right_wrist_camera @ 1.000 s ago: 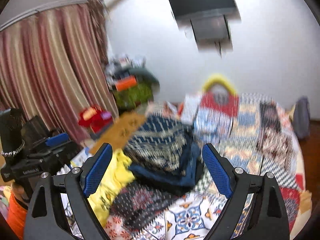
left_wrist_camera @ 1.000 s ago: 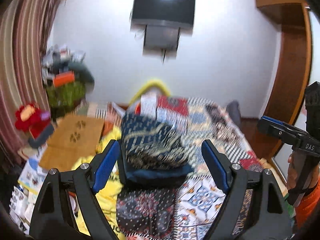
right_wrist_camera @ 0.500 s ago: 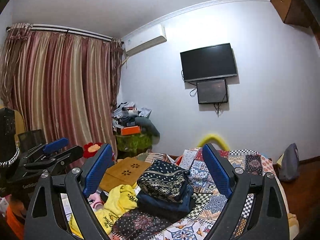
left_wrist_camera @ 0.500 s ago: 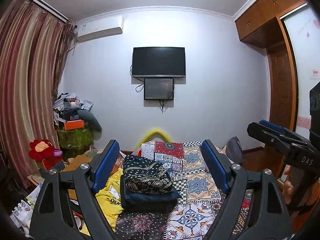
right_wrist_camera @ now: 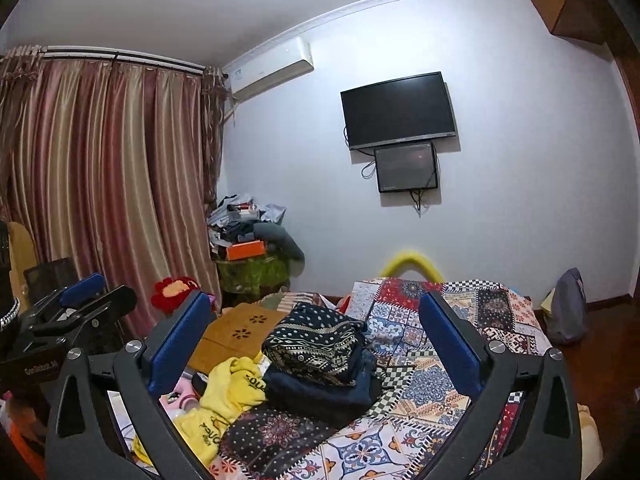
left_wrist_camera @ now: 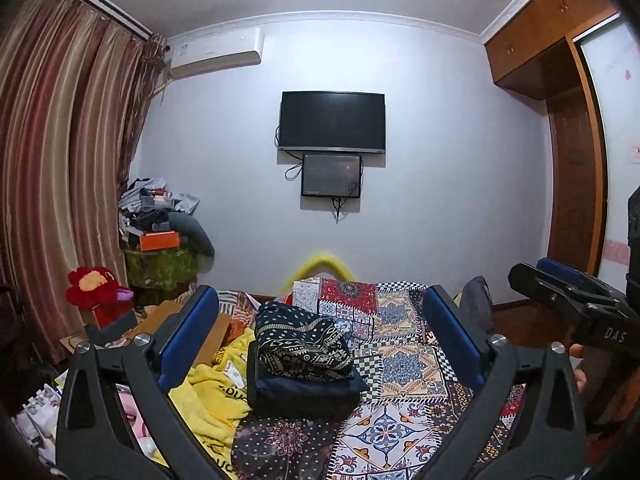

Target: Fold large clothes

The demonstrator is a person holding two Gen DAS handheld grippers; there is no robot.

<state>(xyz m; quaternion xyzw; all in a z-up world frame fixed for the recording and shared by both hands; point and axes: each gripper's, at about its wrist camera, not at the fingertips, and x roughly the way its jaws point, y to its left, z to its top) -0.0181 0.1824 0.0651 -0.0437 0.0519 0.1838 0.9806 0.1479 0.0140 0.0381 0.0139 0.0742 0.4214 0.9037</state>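
A folded stack, a dark patterned garment (left_wrist_camera: 302, 346) on a navy one (left_wrist_camera: 300, 390), lies on the patchwork bedspread (left_wrist_camera: 404, 364); it also shows in the right wrist view (right_wrist_camera: 316, 346). A crumpled yellow garment (left_wrist_camera: 208, 396) lies to its left, also seen in the right wrist view (right_wrist_camera: 224, 396). A dark floral cloth (left_wrist_camera: 280, 440) lies in front. My left gripper (left_wrist_camera: 320, 344) is open and empty, raised above the bed. My right gripper (right_wrist_camera: 316, 350) is open and empty, level with it. Each gripper shows at the edge of the other's view.
A wall TV (left_wrist_camera: 332, 120) and small screen hang ahead. Striped curtains (right_wrist_camera: 100, 184) hang on the left. A cluttered green stand (left_wrist_camera: 160, 264), a red plush toy (left_wrist_camera: 94, 286) and a wooden board (right_wrist_camera: 240, 330) sit left of the bed. A wardrobe (left_wrist_camera: 568, 152) stands right.
Both grippers have tilted up and drawn back from the bed, so the wall, TV and ceiling came into view. Both stay open. The folded stack has not moved.
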